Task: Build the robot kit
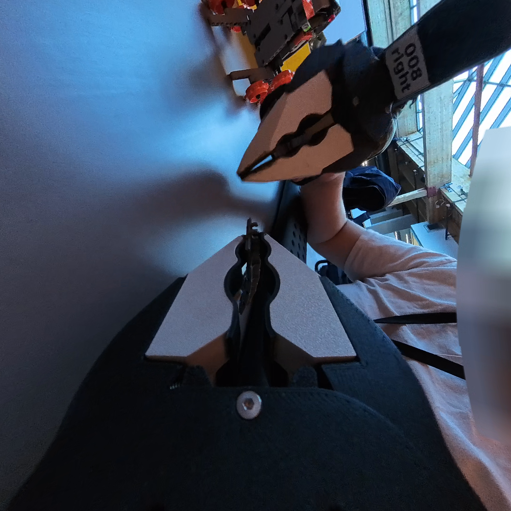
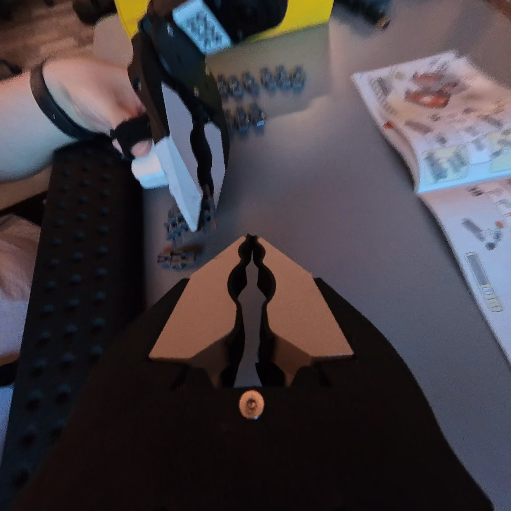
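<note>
In the left wrist view my left gripper (image 1: 253,238) is shut on a thin dark toothed piece (image 1: 252,265). The piece stands on edge between the pads and sticks out a little past the tips. The gripper is raised above the grey table (image 1: 110,166). My right gripper (image 2: 251,237) is shut, its tips meet and nothing shows between them. It also shows in the left wrist view (image 1: 241,175), tips together, ahead and to the right. The left gripper shows blurred in the right wrist view (image 2: 206,213), over a small heap of grey parts (image 2: 177,249).
A dark model vehicle with red wheels (image 1: 272,41) stands far ahead. A yellow box (image 2: 304,19), rows of small grey parts (image 2: 260,80) and an open instruction booklet (image 2: 442,132) lie on the table. A black perforated panel (image 2: 74,249) and a person's arm (image 1: 331,210) are at the side. The grippers' ends are close to 4 cm from one another.
</note>
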